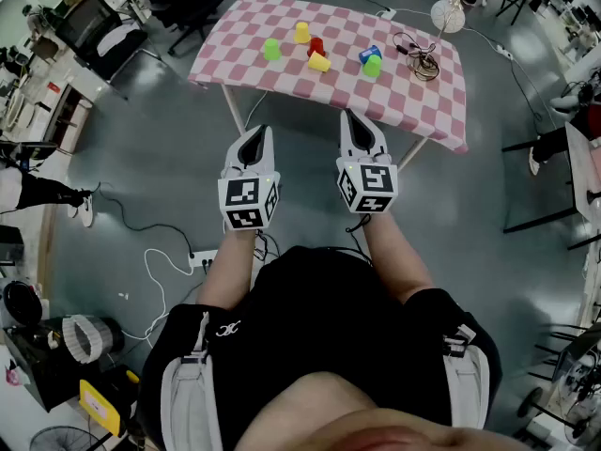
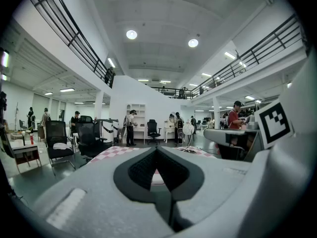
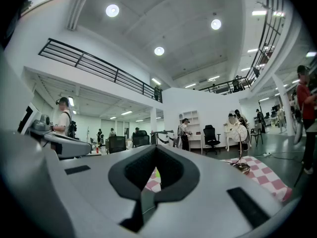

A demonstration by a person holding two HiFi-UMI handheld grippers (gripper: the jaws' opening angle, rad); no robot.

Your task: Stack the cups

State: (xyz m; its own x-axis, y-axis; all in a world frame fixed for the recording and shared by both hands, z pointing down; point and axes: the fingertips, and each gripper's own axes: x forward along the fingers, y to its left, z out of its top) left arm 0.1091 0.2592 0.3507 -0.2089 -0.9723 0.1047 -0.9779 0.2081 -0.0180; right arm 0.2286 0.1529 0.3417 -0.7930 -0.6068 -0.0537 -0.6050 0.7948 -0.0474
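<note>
The left gripper (image 1: pixel 255 134) and right gripper (image 1: pixel 356 118) are held level with jaws closed on nothing. The cups (image 1: pixel 319 62) are scattered on the checkered table (image 1: pixel 263 81), well ahead of both, untouched.

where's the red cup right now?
Head view: the red cup stands near the middle of the checkered table, between the far yellow cup and the near yellow cup, with the left green cup to its left.
</note>
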